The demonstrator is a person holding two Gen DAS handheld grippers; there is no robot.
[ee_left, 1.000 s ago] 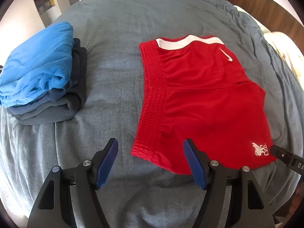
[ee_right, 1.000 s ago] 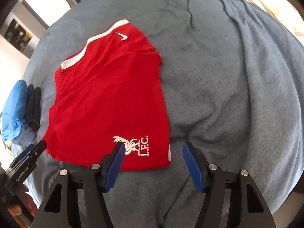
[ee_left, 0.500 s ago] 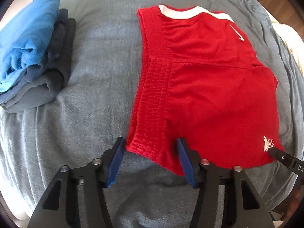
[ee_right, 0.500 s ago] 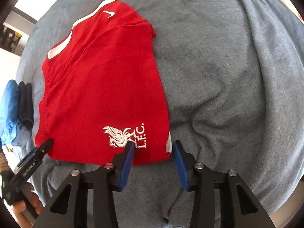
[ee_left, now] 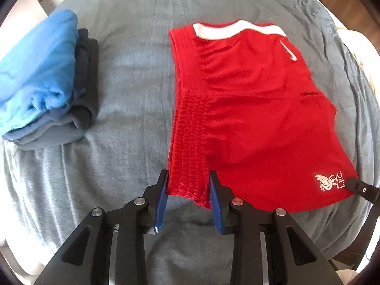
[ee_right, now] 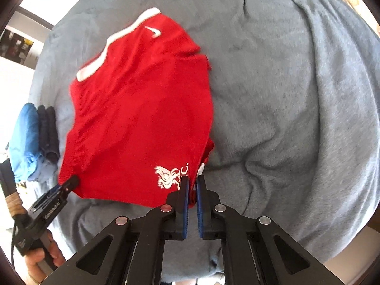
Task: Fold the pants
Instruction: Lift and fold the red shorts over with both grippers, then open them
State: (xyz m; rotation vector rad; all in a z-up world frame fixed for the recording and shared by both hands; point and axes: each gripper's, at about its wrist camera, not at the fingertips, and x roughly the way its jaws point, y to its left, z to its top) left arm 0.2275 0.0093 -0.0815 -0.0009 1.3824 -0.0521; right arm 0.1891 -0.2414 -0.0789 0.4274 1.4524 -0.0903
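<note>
Nearest the cameras, both grippers sit at the near hem of the red shorts (ee_left: 249, 118), which lie flat on the grey bedspread (ee_left: 133, 76). The left gripper (ee_left: 188, 191) has its blue pads on either side of the ribbed near-left corner of the shorts, the cloth bunched between them; the jaws are narrowed around that corner, though a gap remains and I would say they are closing on it, not fully clamped. The right gripper (ee_right: 192, 186) has its jaws nearly together on the near-right hem of the shorts, just beside the white crest (ee_right: 172, 174), and appears to pinch the fabric edge, though the pads hide the contact itself.

As for progress, the shorts look already folded once lengthwise, one leg over the other, with the white waistband (ee_left: 237, 29) at the far end. What seems left is to lift the near hem and carry it to the waistband, then move the bundle aside.

Farther off, left of the shorts, a stack of folded clothes (ee_left: 40, 83) rests on the bedspread, blue on top of dark pieces, well apart from the shorts
</note>
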